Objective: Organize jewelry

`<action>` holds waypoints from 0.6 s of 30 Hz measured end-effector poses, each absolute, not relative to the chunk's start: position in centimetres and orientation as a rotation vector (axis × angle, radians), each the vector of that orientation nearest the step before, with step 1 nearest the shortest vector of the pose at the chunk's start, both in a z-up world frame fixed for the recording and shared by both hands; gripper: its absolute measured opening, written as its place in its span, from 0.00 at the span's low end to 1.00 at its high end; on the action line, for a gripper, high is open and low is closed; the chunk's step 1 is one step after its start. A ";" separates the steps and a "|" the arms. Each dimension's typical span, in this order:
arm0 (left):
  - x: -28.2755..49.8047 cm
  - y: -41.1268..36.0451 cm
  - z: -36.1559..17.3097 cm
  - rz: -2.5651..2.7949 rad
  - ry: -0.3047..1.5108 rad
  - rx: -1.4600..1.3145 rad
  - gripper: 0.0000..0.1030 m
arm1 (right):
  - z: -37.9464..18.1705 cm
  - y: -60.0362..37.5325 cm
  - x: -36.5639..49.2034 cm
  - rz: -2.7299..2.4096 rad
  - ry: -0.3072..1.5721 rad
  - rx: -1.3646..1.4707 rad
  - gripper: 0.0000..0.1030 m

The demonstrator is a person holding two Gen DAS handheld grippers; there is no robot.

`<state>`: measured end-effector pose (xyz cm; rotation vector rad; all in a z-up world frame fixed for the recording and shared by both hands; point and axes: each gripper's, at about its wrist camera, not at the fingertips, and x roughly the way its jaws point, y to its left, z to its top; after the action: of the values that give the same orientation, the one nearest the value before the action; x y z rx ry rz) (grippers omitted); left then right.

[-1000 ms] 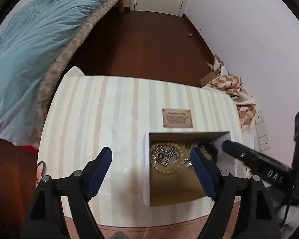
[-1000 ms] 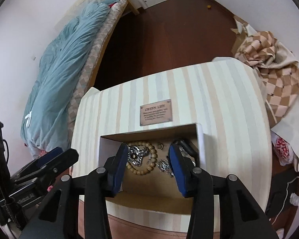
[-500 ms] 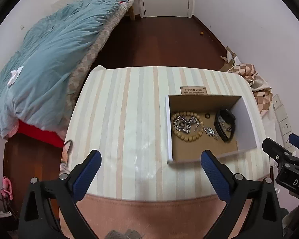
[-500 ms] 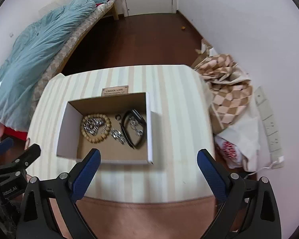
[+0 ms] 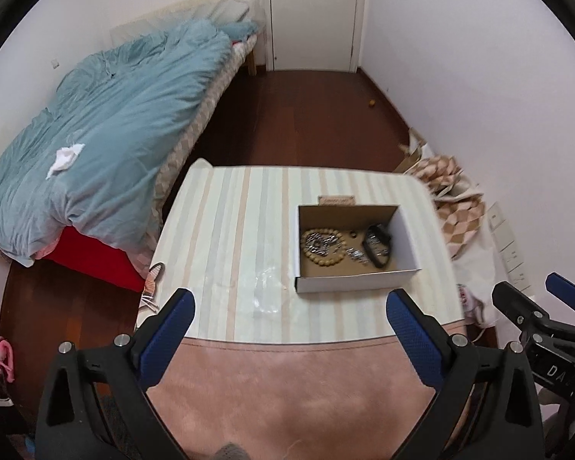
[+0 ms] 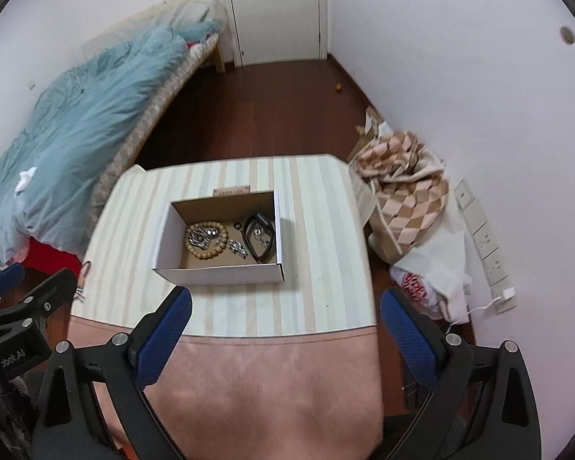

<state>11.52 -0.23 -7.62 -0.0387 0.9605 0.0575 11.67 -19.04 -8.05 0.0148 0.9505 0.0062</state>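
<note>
A white cardboard box stands on the striped table. Inside lie a wooden bead bracelet, silver chain pieces, a small ring and a black bracelet. My left gripper is open and empty, held high and back from the table's near edge. My right gripper is open and empty, also back from the table. The right gripper shows in the left wrist view, and the left gripper shows in the right wrist view.
A small brown plaque lies behind the box. A bed with a blue duvet stands left. A checkered cloth and bags lie against the right wall. A pink cloth hangs over the table's near edge.
Both grippers pulled up and back from the box. The right gripper's jaws opened wide. The jewelry stays in the box.
</note>
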 end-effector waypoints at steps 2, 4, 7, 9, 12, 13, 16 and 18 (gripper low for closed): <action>9.9 -0.6 -5.7 0.051 0.931 -0.039 0.99 | -5.8 -19.1 9.8 0.002 0.915 0.011 0.97; 8.7 -0.7 -4.1 0.052 0.901 -0.033 0.99 | -3.8 -19.3 8.2 -0.003 0.882 0.009 0.97; 6.8 -0.7 -1.8 0.054 0.863 -0.038 0.99 | -1.2 -19.4 6.2 -0.011 0.837 0.004 0.97; 5.7 -0.6 -0.6 0.056 0.845 -0.041 0.99 | 0.4 -19.5 4.9 -0.011 0.811 0.010 0.97; 4.4 -0.5 1.0 0.059 0.830 -0.040 0.99 | 2.2 -19.5 3.4 -0.012 0.782 0.009 0.97; 3.9 -0.4 1.4 0.060 0.829 -0.045 0.99 | 2.9 -19.5 2.8 -0.011 0.773 0.009 0.98; 2.9 -0.4 2.5 0.062 0.822 -0.048 0.99 | 4.5 -19.3 1.6 -0.005 0.749 0.007 0.98; 2.4 -0.3 2.8 0.063 0.828 -0.057 0.99 | 5.2 -19.0 1.0 -0.004 0.738 0.001 1.00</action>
<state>2.41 -0.25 2.84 -0.0567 0.8283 0.0627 1.03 -19.01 5.23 0.0005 0.7383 -0.0036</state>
